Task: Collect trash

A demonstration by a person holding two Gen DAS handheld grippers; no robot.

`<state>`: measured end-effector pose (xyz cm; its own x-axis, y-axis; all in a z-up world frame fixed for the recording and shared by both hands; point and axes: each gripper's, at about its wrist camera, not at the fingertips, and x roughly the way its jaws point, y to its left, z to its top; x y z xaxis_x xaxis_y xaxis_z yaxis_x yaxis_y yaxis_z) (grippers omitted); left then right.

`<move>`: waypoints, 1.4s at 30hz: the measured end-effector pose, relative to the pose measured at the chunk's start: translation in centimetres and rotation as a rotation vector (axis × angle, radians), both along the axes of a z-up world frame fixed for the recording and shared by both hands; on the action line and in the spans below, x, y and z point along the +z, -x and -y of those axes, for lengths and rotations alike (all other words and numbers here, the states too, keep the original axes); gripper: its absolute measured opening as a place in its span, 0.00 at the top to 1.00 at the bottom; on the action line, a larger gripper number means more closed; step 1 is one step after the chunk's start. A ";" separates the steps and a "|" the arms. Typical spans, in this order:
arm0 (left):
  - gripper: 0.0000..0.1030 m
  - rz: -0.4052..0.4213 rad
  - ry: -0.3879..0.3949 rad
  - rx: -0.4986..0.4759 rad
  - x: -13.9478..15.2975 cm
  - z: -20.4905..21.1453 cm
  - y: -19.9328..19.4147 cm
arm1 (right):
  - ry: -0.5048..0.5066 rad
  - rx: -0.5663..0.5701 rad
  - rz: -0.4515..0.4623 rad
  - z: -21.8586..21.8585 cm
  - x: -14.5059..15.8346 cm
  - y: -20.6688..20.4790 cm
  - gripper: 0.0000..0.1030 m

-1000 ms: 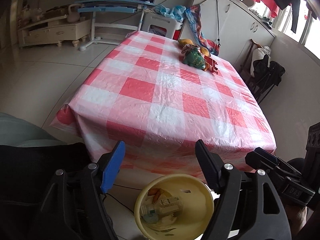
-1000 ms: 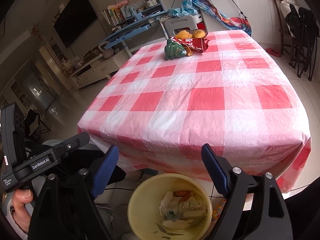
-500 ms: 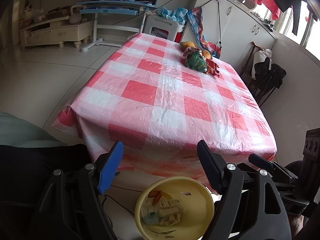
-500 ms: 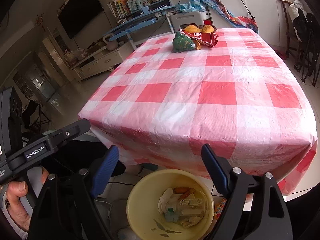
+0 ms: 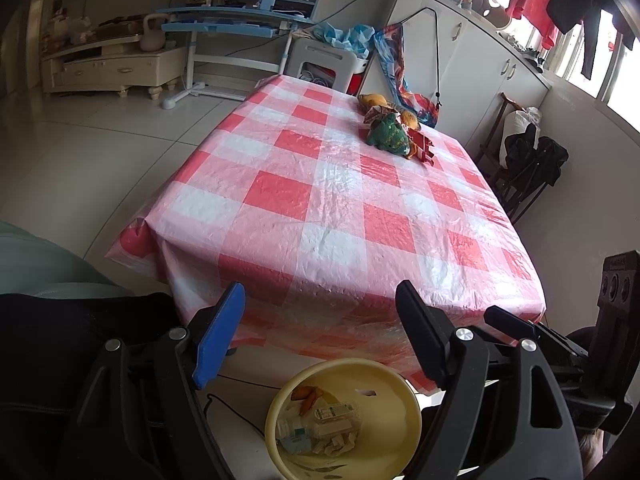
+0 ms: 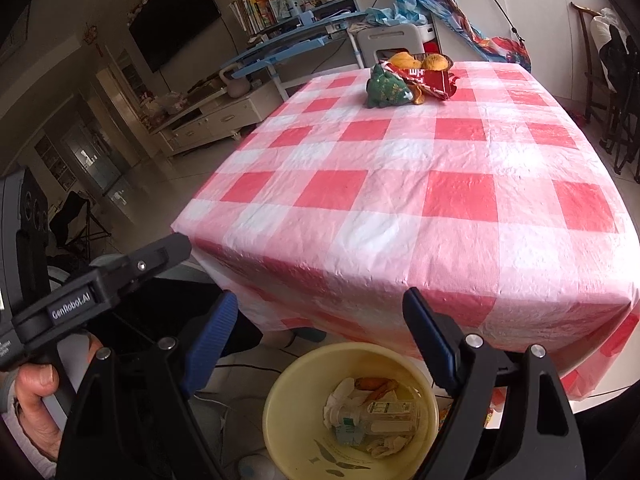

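A table under a red-and-white checked plastic cloth [image 5: 320,208] fills the middle of both views. At its far end, upper centre of the frame, lie the only things on it: a green stuffed toy [image 6: 387,90], a red snack wrapper [image 6: 434,80] touching it, and yellow-orange fruit [image 6: 404,60] just behind.

Below the near table edge, at bottom centre, a yellow bin [image 6: 280,412] stands on the floor. In it lie crumpled white paper, a clear plastic bottle [image 6: 380,414] on its side and orange peel.

The left gripper [image 5: 320,320] hangs above the bin with its jaws spread wide and nothing between them; they have just been opening a little. The right gripper [image 6: 320,334] is likewise spread and empty over the bin. At the lower left of the right wrist view, a hand [image 6: 30,396] grips the left gripper's handle.
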<state>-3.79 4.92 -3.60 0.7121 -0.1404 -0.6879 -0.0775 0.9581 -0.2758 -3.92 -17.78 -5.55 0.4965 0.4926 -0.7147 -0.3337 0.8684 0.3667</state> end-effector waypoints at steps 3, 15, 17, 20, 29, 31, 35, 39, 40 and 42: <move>0.27 0.027 0.009 0.011 1.2 0.0 -1.2 | 0.001 -0.001 0.027 0.1 1.2 -1.9 0.21; 0.23 0.011 0.043 0.010 0.5 0.2 -4.8 | 0.102 -0.033 0.137 -1.7 3.5 -17.4 0.18; 0.23 0.015 0.039 0.015 0.4 0.1 -5.0 | 0.138 -0.028 0.141 -2.8 2.9 -20.6 0.18; 0.23 0.017 0.047 0.018 0.4 -0.1 -5.4 | 0.189 -0.019 0.138 -4.2 1.8 -24.9 0.18; 0.22 -0.025 0.084 0.034 -0.3 -0.6 -6.3 | 0.232 0.150 0.028 -7.2 -2.4 -30.8 0.16; 0.22 -0.030 0.086 0.033 -0.4 -0.6 -6.4 | 0.207 0.302 0.013 -8.0 -2.5 -29.3 0.17; 0.22 -0.032 0.081 0.032 -0.6 -0.3 -6.3 | 0.174 0.553 -0.039 -8.4 -1.9 -24.6 0.17; 0.22 -0.022 0.057 0.022 -0.6 0.2 -5.8 | 0.077 0.518 -0.021 -5.1 0.6 -20.5 0.17; 0.22 -0.018 0.049 0.020 -0.6 0.3 -5.7 | 0.054 0.471 -0.009 -4.1 1.2 -19.6 0.16; 0.22 -0.011 0.041 0.018 -0.4 0.4 -5.4 | 0.046 0.354 0.004 -2.1 1.8 -17.6 0.15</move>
<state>1.61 4.54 -4.02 0.7073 -0.1554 -0.6897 -0.0981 0.9446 -0.3134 13.66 -15.68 -3.76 0.3037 0.6024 -0.7382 -0.6187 0.7139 0.3280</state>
